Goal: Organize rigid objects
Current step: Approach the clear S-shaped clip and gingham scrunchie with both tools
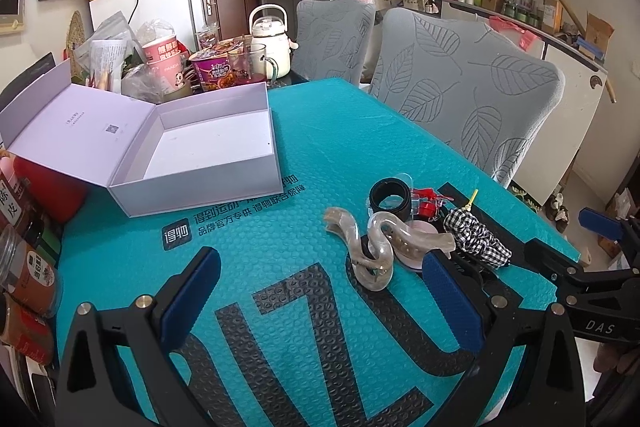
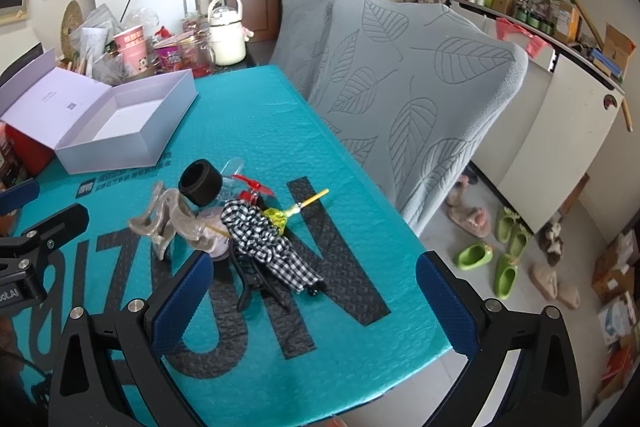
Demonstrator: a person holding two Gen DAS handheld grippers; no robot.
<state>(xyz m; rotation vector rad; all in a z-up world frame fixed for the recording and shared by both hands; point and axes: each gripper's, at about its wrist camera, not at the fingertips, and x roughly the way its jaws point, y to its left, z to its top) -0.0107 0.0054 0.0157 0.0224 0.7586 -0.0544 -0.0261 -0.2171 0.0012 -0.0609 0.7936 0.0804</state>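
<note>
While heaped, translucent hair claws point(image 1: 370, 247)

We see a table covered by a teal bubble-wrap mat point(image 1: 320, 147) printed with large black letters. On it sit an open white box point(image 1: 192, 155) with its lid folded back and, well apart, a small heap: translucent hair claws point(image 1: 372, 247), a black ring point(image 1: 390, 201), a checked scrunchie point(image 2: 272, 247) and a red clip point(image 1: 428, 201).
</note>
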